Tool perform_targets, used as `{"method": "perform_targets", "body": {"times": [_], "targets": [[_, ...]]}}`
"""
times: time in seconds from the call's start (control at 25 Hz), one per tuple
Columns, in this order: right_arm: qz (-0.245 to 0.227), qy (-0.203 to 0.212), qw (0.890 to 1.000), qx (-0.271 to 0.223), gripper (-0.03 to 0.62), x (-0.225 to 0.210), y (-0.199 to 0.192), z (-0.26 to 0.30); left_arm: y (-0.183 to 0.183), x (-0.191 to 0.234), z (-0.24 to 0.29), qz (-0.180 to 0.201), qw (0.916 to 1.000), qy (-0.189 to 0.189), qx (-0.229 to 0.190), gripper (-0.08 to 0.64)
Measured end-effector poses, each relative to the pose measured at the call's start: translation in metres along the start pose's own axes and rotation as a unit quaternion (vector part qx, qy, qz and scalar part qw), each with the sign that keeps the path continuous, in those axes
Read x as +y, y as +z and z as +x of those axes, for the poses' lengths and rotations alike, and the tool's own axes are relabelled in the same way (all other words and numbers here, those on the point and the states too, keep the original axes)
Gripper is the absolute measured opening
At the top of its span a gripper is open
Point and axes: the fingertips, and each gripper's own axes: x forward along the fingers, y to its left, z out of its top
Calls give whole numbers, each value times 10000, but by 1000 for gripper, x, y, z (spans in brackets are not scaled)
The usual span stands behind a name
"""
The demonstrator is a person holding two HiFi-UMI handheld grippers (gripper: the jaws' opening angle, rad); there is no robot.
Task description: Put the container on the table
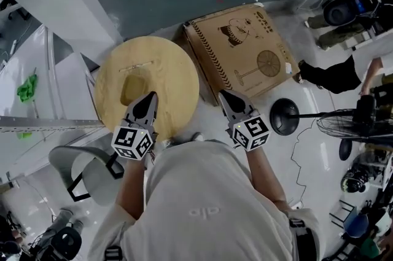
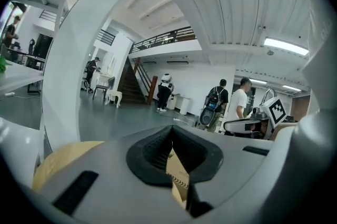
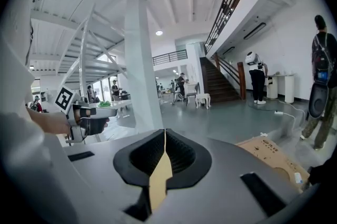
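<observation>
Both grippers are held level in front of the person, and nothing is between the jaws of either. My left gripper (image 1: 151,96) (image 2: 171,130) is shut and hangs over the near edge of a round tan wooden top (image 1: 166,69) (image 2: 58,157) with a slot handle. To its right my right gripper (image 1: 224,94) (image 3: 165,133) is shut too, just short of a flat cardboard box (image 1: 239,51) (image 3: 274,157) printed with a fan, which lies on the floor. No other container shows.
A standing fan (image 1: 285,115) with its head (image 1: 356,128) tipped over is at the right. A grey chair (image 1: 86,167) stands at the lower left. A white table (image 1: 43,69) with a green thing (image 1: 27,88) runs along the left. A seated person (image 1: 334,75) is at the far right.
</observation>
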Motion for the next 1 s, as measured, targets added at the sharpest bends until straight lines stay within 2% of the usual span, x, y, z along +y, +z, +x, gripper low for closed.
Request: {"method": "perform_targets", "body": {"times": [0.4,1.0], "targets": [[29,-47,9996,-286,34,-3,4,-9,8,-23,10,157,9993,-326,-36,17],[-88,7,9998,-200,26,9,3,6,7,-12,-1,224,9995,-231,26,17]]}}
